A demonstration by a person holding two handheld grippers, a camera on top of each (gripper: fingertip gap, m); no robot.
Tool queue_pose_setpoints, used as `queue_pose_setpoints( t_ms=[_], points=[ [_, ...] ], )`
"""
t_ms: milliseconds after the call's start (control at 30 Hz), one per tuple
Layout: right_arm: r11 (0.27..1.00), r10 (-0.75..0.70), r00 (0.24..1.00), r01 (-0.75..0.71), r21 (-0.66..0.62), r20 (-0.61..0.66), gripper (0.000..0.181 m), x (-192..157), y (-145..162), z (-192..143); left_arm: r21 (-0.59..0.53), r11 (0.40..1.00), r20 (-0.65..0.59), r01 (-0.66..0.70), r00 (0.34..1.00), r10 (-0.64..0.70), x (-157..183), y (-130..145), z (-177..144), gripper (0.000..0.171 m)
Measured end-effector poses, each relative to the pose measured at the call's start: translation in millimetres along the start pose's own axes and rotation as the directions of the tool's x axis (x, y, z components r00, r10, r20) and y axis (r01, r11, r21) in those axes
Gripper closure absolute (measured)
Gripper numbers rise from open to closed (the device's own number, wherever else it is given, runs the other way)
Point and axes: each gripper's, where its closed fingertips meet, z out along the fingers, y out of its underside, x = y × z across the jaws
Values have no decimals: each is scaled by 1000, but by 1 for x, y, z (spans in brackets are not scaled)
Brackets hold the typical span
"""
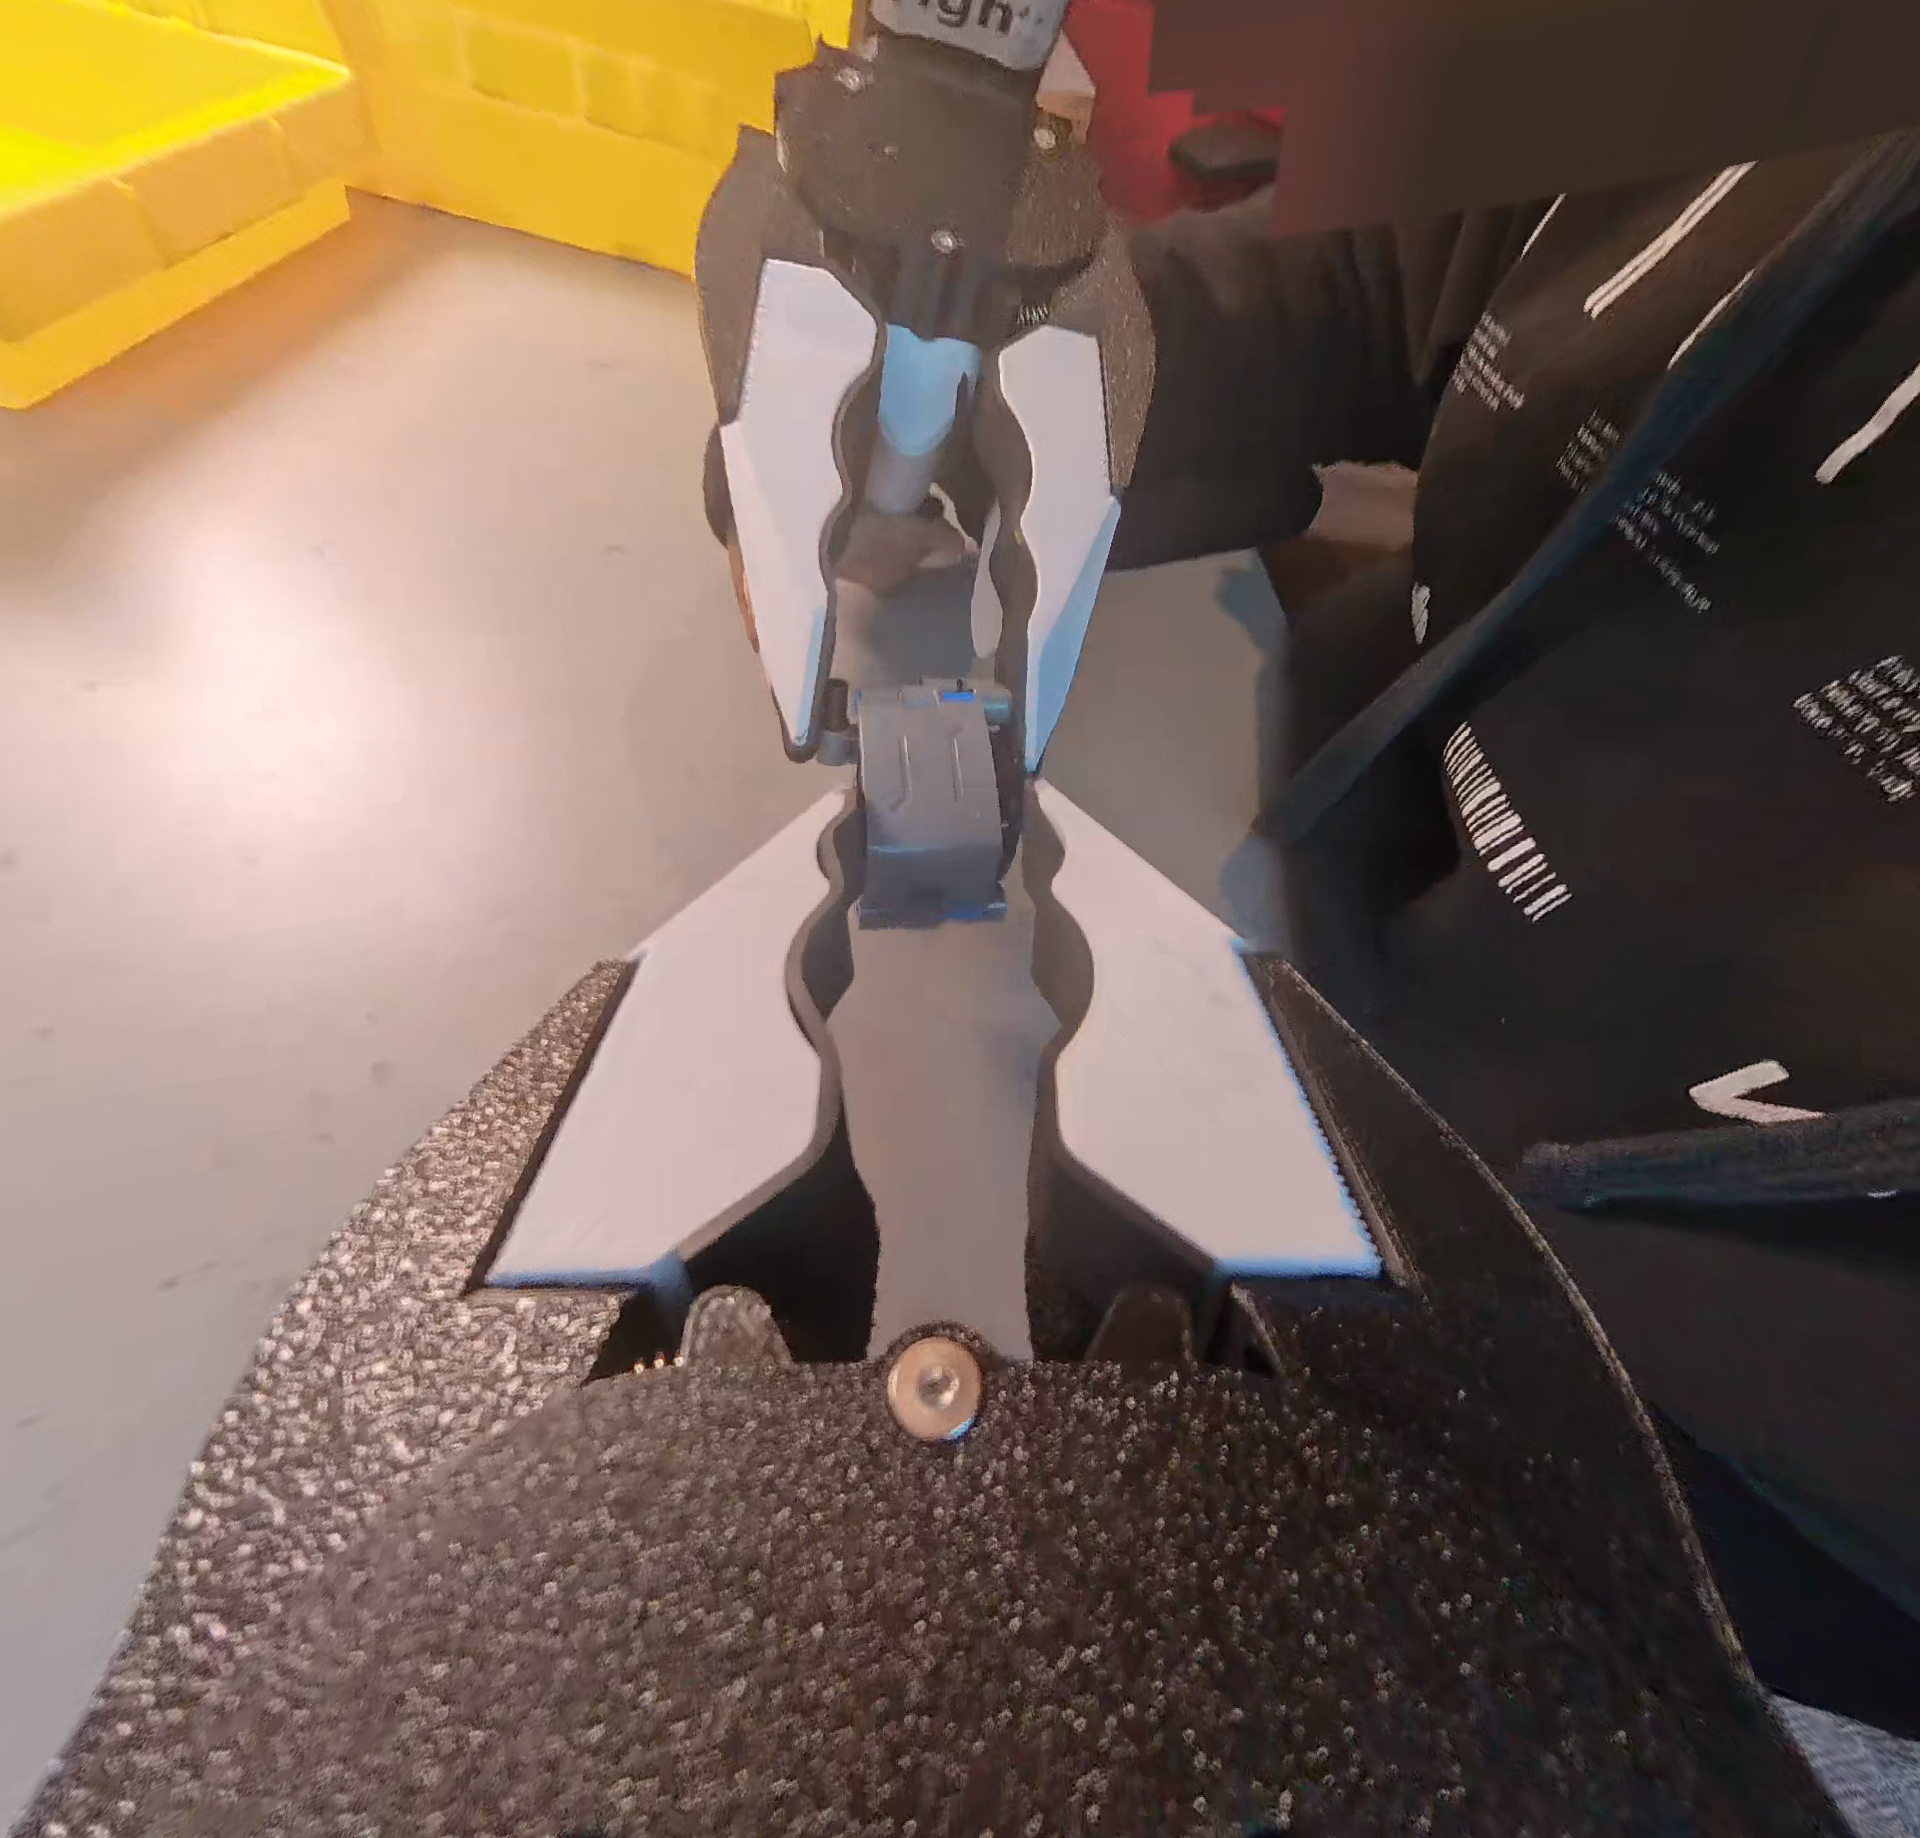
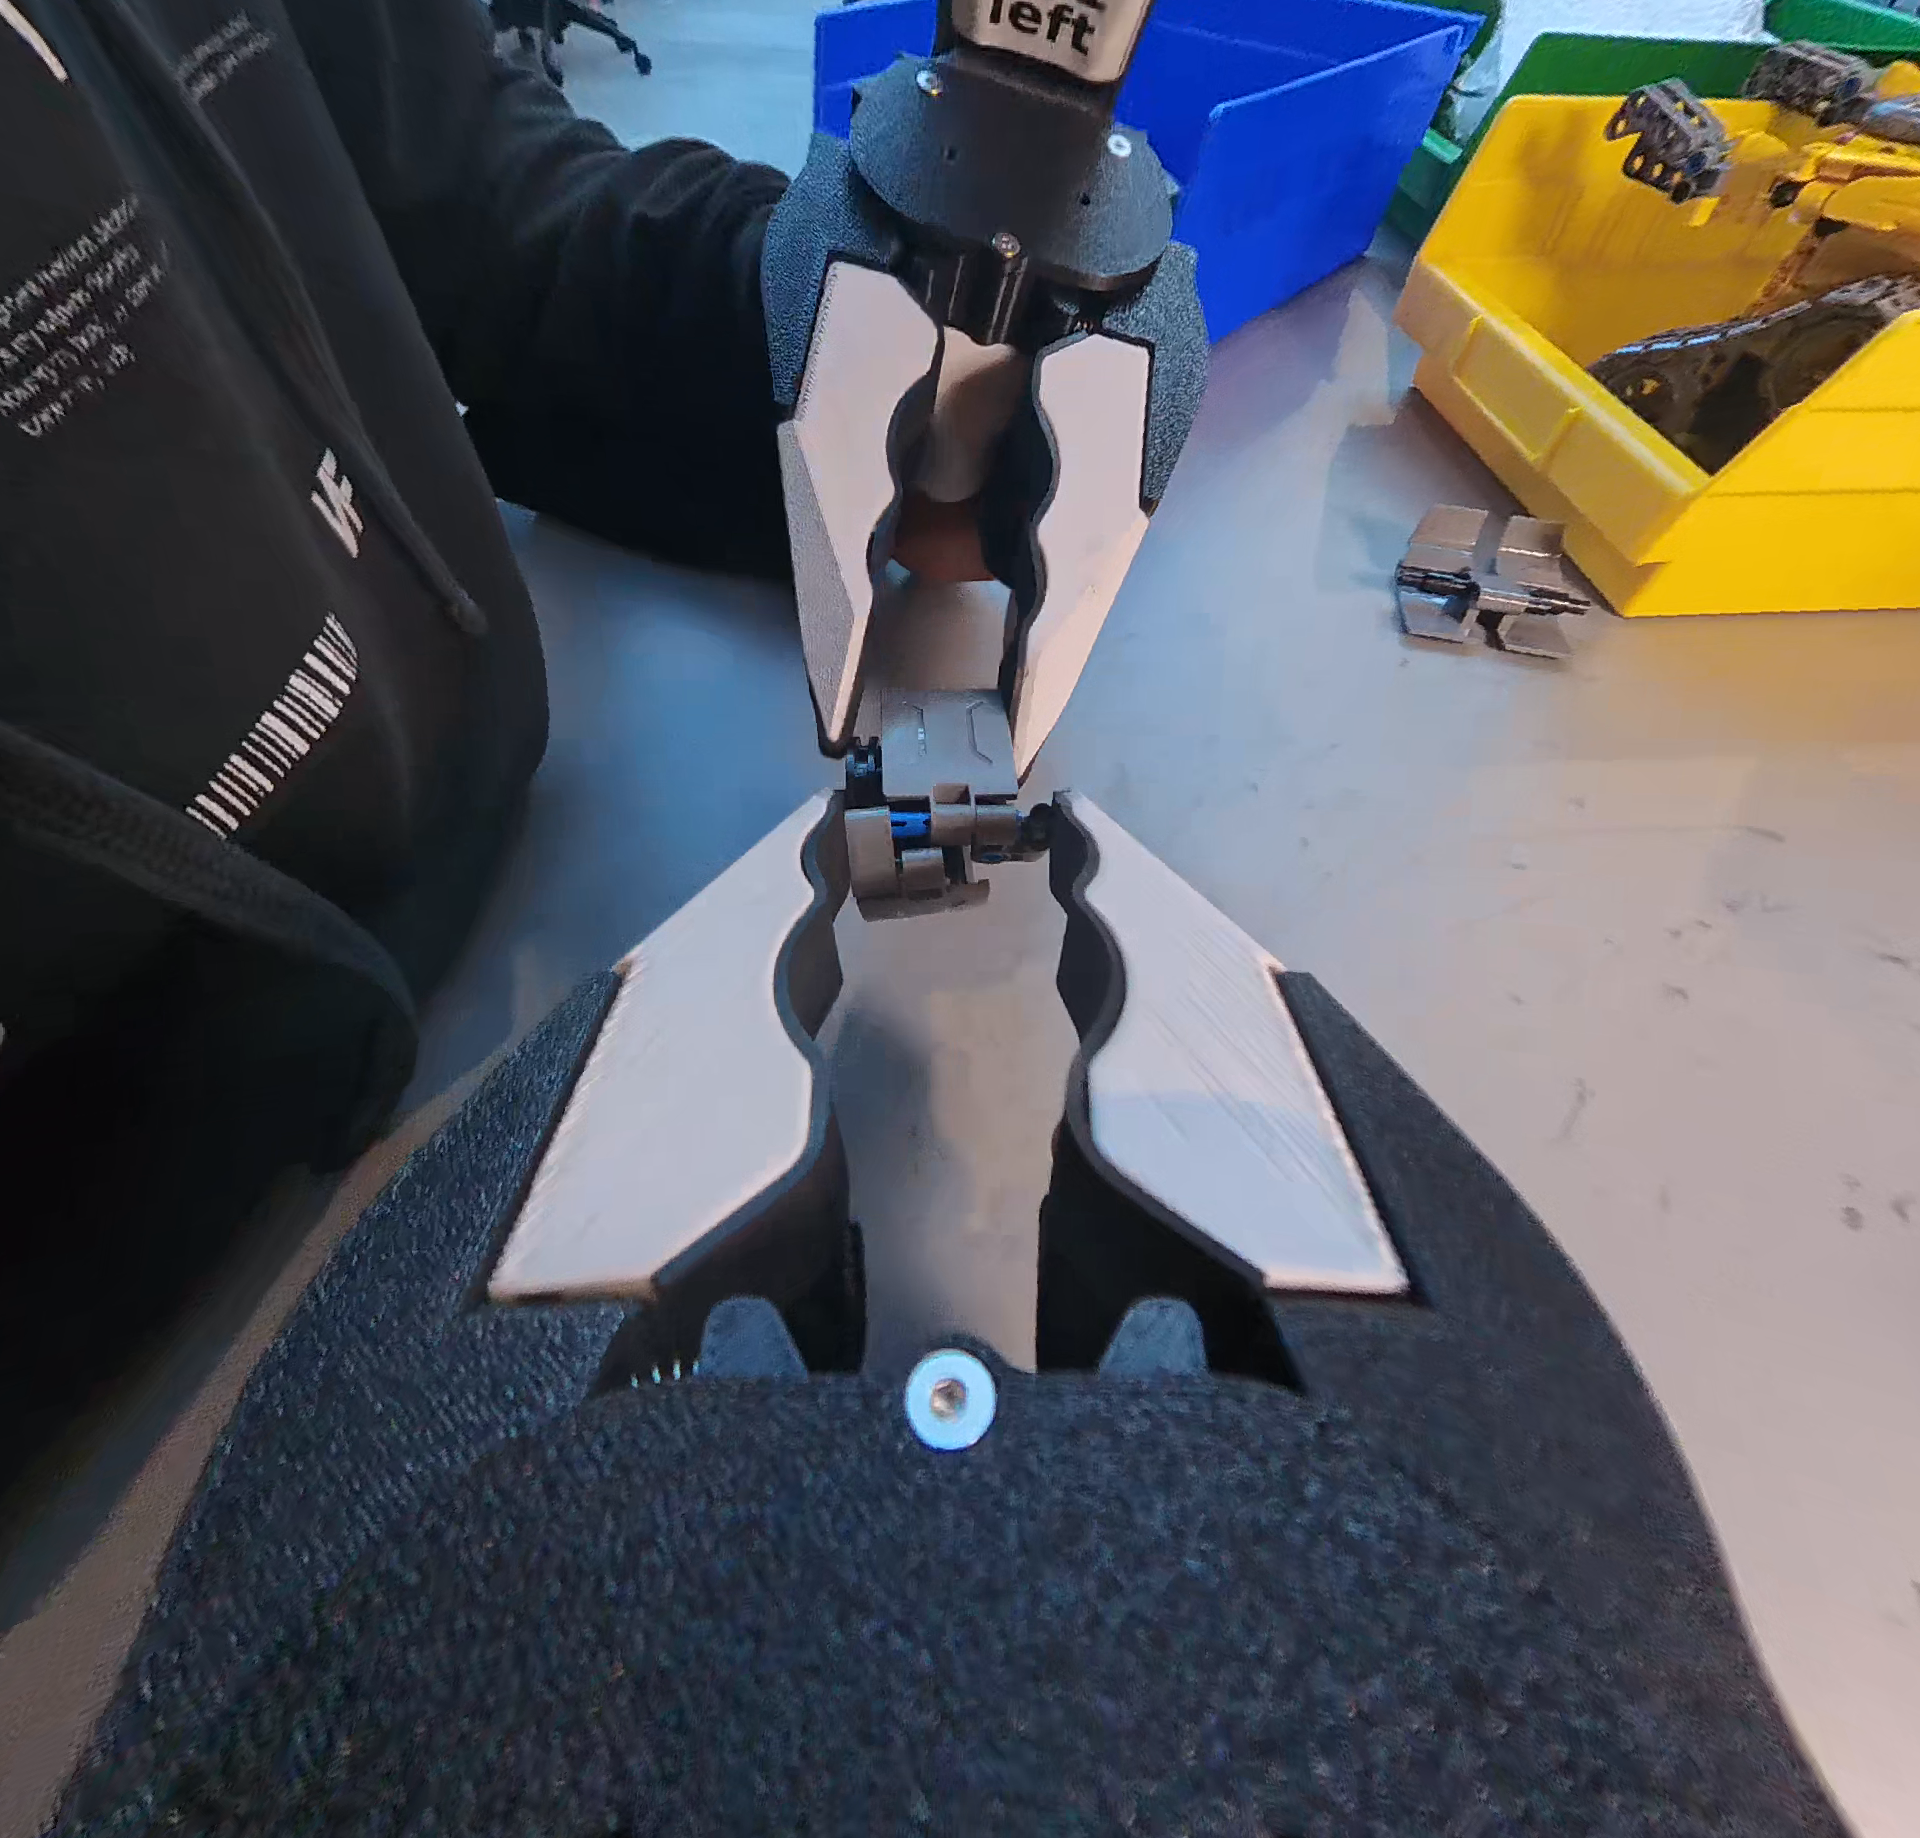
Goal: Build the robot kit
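Observation:
A small grey building-block assembly [image 1: 925, 812] with blue and black pins is held above the grey table [image 1: 312, 749] between both grippers, which meet tip to tip. My left gripper [image 1: 940, 796] is shut on its curved grey panel end. My right gripper [image 1: 914, 754] comes in from the far side and is shut on the other end. In the right wrist view, my right gripper [image 2: 943, 801] grips the pinned connector part [image 2: 914, 848], and my left gripper [image 2: 928, 749] holds the grey panel [image 2: 940, 734] just beyond it. Whether the two parts are fully joined is unclear.
A person in a black printed hoodie [image 2: 208, 438] sits close beside the grippers. A yellow bin [image 2: 1496, 406] with yellow and black parts, a blue bin [image 2: 1320, 157] and a green bin [image 2: 1621, 63] stand at the right. A grey block piece [image 2: 1486, 583] lies by the yellow bin. More yellow bins [image 1: 156, 178] stand at the left. The grippers are tip to tip, or close to it. The grey block piece [image 2: 1486, 583] is about equally far from each gripper, around 25 cm.

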Motion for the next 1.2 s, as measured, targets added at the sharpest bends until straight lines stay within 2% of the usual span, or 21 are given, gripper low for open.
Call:
queue_pose_setpoints(
  t_ms=[267, 500, 700, 733, 800, 867, 933, 1000, 1200],
  points=[
    [982, -41, 998, 50, -180, 54, 143, -12, 29, 9, -213, 970, 28, -113, 992, 122, 4, 32, 16, 143],
    [982, 35, 999, -29, -184, 25, 144, -6, 29, 11, -222, 973, 75, -67, 994, 85, -4, 32, 18, 141],
    [983, 37, 999, -40, -181, -15, 141, 2, 29, 12, -222, 975, 97, -17, 994, 39, -11, 32, 17, 141],
    [984, 34, 999, -37, -175, -20, 139, 3, 28, 11, -220, 975, 90, -2, 996, 22, -11, 32, 17, 141],
    [987, 23, 999, -26, -156, -23, 123, 5, 26, 4, -220, 975, 93, 15, 996, 6, -13, 33, 15, 141],
    [989, 16, 1000, -13, -150, 19, 131, 1, 26, -5, -221, 975, 86, 22, 996, -2, -11, 33, 15, 141],
    [989, -7, 1000, 9, -150, 15, 147, 2, 28, -8, -222, 975, 81, 21, 997, -3, -10, 33, 17, 141],
    [983, -27, 999, 31, -179, 21, 152, 0, 33, -6, -225, 974, 87, 16, 996, 3, -10, 32, 17, 141],
    [987, -18, 999, 24, -159, 37, 165, -5, 27, -3, -254, 967, 147, -10, 988, 49, -14, 32, 16, 141]
  ],
)
